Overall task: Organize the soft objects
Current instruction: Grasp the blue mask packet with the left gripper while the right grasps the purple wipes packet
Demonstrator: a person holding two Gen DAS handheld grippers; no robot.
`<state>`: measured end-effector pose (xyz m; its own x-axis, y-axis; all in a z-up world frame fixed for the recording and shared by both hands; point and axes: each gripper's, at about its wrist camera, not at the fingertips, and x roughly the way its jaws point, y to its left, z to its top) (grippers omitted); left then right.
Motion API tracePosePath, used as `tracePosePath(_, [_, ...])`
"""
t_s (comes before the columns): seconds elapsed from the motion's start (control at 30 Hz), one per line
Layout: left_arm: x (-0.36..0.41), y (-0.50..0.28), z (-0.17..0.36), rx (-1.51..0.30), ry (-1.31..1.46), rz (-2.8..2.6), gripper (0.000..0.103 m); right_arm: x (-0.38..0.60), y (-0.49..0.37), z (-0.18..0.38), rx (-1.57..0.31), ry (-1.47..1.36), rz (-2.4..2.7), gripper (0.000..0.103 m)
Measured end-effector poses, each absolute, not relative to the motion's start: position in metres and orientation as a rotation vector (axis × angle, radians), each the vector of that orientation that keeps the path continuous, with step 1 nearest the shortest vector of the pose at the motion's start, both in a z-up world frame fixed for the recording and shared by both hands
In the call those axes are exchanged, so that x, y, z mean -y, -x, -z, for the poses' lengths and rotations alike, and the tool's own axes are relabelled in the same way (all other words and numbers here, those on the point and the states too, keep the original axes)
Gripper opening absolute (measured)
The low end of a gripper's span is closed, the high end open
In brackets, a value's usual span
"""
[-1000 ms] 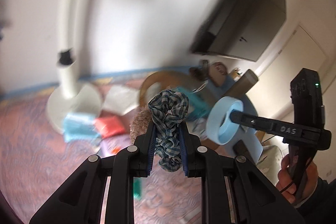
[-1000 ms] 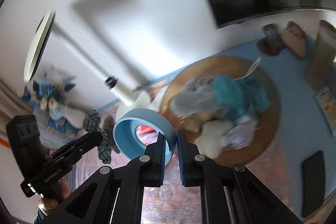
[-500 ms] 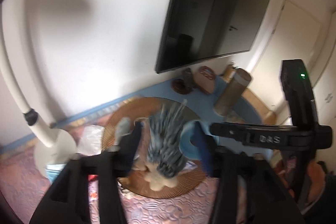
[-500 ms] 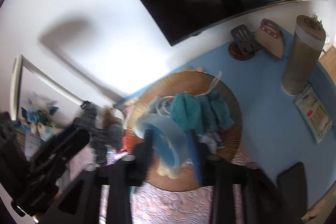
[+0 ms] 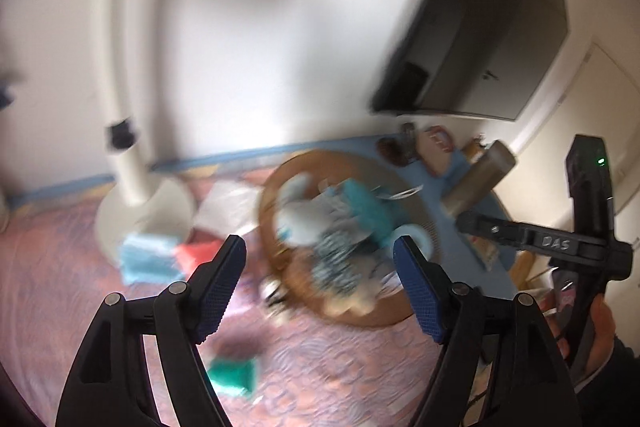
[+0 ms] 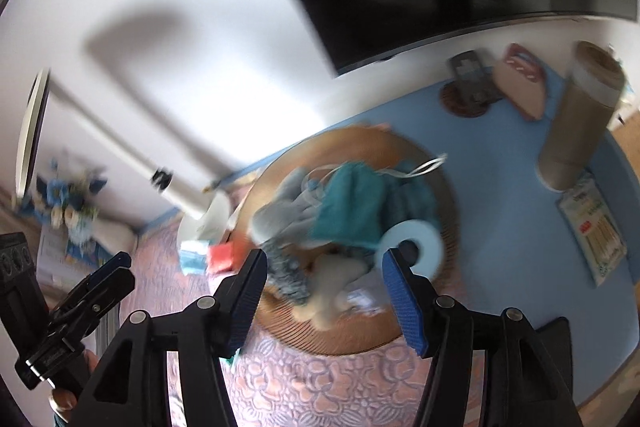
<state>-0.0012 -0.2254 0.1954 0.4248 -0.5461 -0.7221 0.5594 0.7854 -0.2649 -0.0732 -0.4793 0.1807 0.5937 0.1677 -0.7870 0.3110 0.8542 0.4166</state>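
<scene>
**Both grippers empty over the basket**

Left gripper – jaws spread wide, nothing between the blue pads. Right gripper likewise wide open and empty. Both hang above the round wicker tray, likely because that is the collecting spot.

Tray holds the soft pile: checked scrunchie at its near left, teal cloth, grey plush, pale blue foam ring at near right, resting on the heap.

Strays on the pink quilt, left of the tray – red pouch, light blue cloth, green piece nearest. Judged next to gather. Heavy blur; details uncertain.
</scene>
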Motion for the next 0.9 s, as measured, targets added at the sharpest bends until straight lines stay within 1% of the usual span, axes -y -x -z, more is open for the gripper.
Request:
tracePosePath(0.2, [0.162, 0.001, -0.165, -1.0, 0.046, 0.565, 0.075, 0.43, 0.061, -0.166, -1.017, -0.51, -0.021, 0.058])
tracePosePath(0.37, [0.118, 0.0, -0.149, -1.047, 0.083, 0.454, 0.075, 0.397, 0.052, -0.153, -1.076, -0.493, -0.082, 0.058])
tracePosePath(0.53, [0.096, 0.001, -0.134, -1.085, 0.101, 0.41, 0.075, 0.357, 0.044, -0.139, -1.146, -0.464, -0.152, 0.059])
tracePosePath(0.73, [0.086, 0.002, -0.114, -1.139, 0.086, 0.413, 0.075, 0.286, 0.051, -0.112, -1.264, -0.386, -0.269, 0.059])
tracePosePath(0.9, [0.077, -0.004, -0.103, -1.179, 0.079, 0.45, 0.075, 0.258, 0.055, -0.093, -1.325, -0.389, -0.298, 0.059])
